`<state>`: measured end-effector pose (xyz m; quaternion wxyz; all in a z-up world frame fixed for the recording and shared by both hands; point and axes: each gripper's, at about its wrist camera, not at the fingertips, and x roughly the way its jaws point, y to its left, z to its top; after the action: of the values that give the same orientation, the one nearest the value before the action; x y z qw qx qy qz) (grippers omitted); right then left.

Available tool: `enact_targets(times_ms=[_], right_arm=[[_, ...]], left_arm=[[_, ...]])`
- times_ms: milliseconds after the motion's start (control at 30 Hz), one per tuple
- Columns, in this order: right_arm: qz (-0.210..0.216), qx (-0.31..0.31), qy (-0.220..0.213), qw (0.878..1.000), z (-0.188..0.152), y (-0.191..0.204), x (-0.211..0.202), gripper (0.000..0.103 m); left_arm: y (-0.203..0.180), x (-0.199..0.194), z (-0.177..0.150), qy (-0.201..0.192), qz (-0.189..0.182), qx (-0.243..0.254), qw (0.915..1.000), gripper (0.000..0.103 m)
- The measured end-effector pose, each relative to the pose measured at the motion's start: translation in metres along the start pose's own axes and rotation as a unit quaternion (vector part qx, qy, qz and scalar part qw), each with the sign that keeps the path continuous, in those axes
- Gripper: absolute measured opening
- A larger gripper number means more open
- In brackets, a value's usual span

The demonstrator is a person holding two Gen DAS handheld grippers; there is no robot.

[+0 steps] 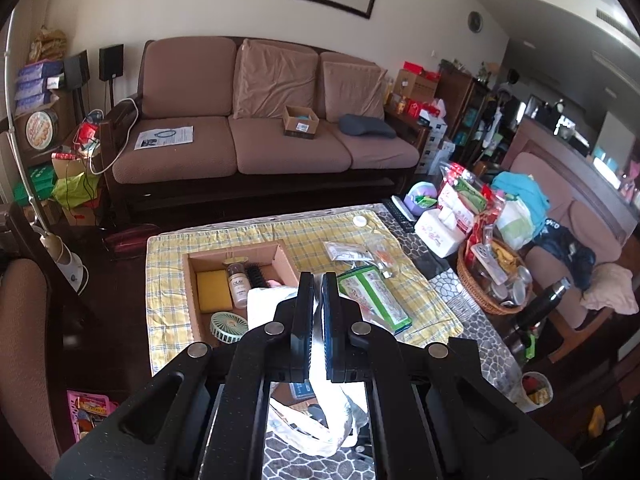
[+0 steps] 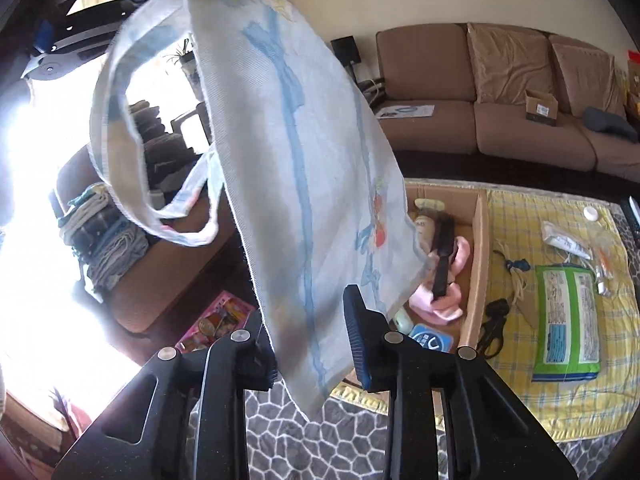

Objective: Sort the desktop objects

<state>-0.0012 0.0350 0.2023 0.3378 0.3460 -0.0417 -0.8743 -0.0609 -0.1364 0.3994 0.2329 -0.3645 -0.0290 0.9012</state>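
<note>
my left gripper (image 1: 318,312) is clenched on the cloth bag (image 2: 288,152), hanging it over the near edge of the table beside the cardboard box (image 1: 280,254). my right gripper (image 2: 310,344) gapes around its lower hem; i should pinch there squarely, then fold.

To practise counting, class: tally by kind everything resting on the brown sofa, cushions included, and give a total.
Back cushions: 3
Seat cushions: 3
Paper sheet: 1
Cardboard box: 1
Grey pillow: 1
Total: 9
</note>
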Motion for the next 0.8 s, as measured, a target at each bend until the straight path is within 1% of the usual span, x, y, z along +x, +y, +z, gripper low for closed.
enact_targets(times_ms=[67,133,167,233,267,300,367,400,433,467,500,533,600,667,700,733,767,800], right_arm=[[0.041,0.028,0.002,0.999,-0.002,-0.009,0.001,0.029],[0.099,0.053,0.001,0.994,-0.001,-0.016,0.001,0.029],[0.116,0.06,0.005,0.991,0.001,-0.016,0.003,0.028],[0.111,0.056,0.014,0.992,0.005,-0.019,0.014,0.028],[0.096,0.054,0.025,0.994,0.008,-0.023,0.024,0.028],[0.07,0.055,0.042,0.995,0.009,-0.029,0.037,0.028],[0.013,0.075,0.085,0.993,0.006,-0.051,0.061,0.028],[0.006,0.084,0.09,0.992,0.002,-0.06,0.066,0.028],[0.013,0.093,0.084,0.992,-0.001,-0.067,0.065,0.028],[0.024,0.102,0.078,0.991,-0.005,-0.072,0.063,0.028],[0.032,0.105,0.076,0.991,-0.009,-0.074,0.061,0.034],[0.036,0.103,0.076,0.991,-0.012,-0.075,0.058,0.048],[0.037,0.09,0.071,0.993,-0.018,-0.071,0.049,0.061],[0.043,0.084,0.071,0.993,-0.024,-0.064,0.042,0.063],[0.048,0.082,0.073,0.993,-0.027,-0.06,0.041,0.066],[0.053,0.079,0.077,0.993,-0.031,-0.055,0.041,0.072],[0.057,0.075,0.079,0.992,-0.033,-0.049,0.041,0.073],[0.06,0.069,0.079,0.993,-0.038,-0.042,0.039,0.074]], left_arm=[[0.012,-0.003,0.0,0.001,0.006,-0.003,1.0,0.003],[0.027,-0.006,0.0,-0.007,0.006,-0.011,0.9999,0.005],[0.034,-0.003,0.001,-0.008,0.009,-0.015,0.9998,0.006],[0.049,0.015,0.001,0.003,0.018,-0.026,0.9995,0.007],[0.057,0.028,-0.002,0.016,0.023,-0.032,0.9991,0.008],[0.063,0.042,-0.008,0.031,0.027,-0.037,0.9985,0.008],[0.075,0.064,-0.024,0.058,0.026,-0.043,0.997,0.009],[0.081,0.074,-0.034,0.071,0.026,-0.041,0.9963,0.013],[0.085,0.083,-0.045,0.087,0.026,-0.035,0.9952,0.018],[0.089,0.092,-0.058,0.103,0.029,-0.027,0.9939,0.03],[0.093,0.101,-0.072,0.115,0.039,-0.019,0.9924,0.04],[0.095,0.109,-0.087,0.127,0.05,-0.008,0.9905,0.042],[0.104,0.128,-0.115,0.157,0.068,-0.001,0.9852,0.044],[0.119,0.142,-0.137,0.176,0.057,-0.025,0.9824,0.044],[0.125,0.145,-0.145,0.177,0.05,-0.038,0.9821,0.044],[0.129,0.144,-0.152,0.173,0.043,-0.043,0.983,0.045],[0.129,0.141,-0.157,0.165,0.039,-0.041,0.9847,0.049],[0.126,0.134,-0.161,0.151,0.038,-0.027,0.9874,0.055]])
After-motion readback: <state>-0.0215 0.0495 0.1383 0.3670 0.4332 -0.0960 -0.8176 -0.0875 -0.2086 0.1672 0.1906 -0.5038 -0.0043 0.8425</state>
